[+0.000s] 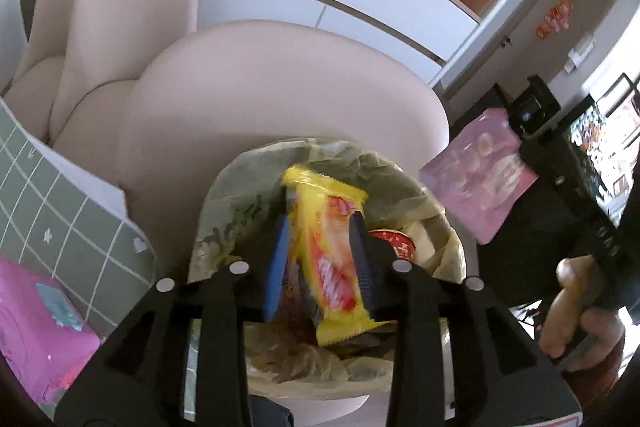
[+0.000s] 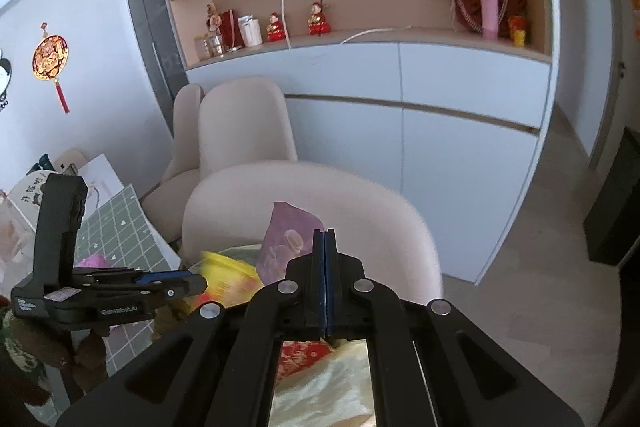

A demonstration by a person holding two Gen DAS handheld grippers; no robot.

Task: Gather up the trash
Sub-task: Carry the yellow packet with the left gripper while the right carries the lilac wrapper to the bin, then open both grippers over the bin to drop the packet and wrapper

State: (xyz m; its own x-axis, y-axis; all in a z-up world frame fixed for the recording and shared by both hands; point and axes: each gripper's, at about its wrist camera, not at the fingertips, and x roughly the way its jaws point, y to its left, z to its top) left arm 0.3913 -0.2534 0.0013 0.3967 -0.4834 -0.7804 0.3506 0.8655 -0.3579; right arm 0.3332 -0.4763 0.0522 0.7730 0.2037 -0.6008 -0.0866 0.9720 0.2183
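We hold the left gripper (image 1: 320, 247) directly over a trash bin (image 1: 224, 195) lined with a crinkled, yellowish translucent bag. Between its two blue-padded fingers (image 1: 276, 267) stands a yellow snack wrapper (image 1: 324, 251) with red and orange print, upright and slightly tilted. The jaws are partly spread; the pads sit close to the wrapper on both sides, yet we cannot tell whether they press on it. Below the wrapper, inside the bin, lie a round red lid or cup (image 1: 394, 243) and some dark scraps.

To the right of the left gripper, our right gripper (image 2: 325, 239) carries a pink, translucent packet (image 2: 288, 239). From the right wrist view its jaws are pressed together, pad against pad, with the lower edge of the pink packet pinched at their tips; the packet rises above the fingertips and leans to the left. Beneath this gripper we see red printed trash and pale yellow bag lining.

Just beyond both grippers stands a cream upholstered chair (image 2: 312, 195), its rounded back close behind the bin, and two more like it farther off. To the left of the left gripper lies a green gridded mat (image 1: 60, 195) on a table edge, with a pink item (image 1: 36, 331) nearer to us. A hand (image 1: 580, 315) grips the right gripper's handle.
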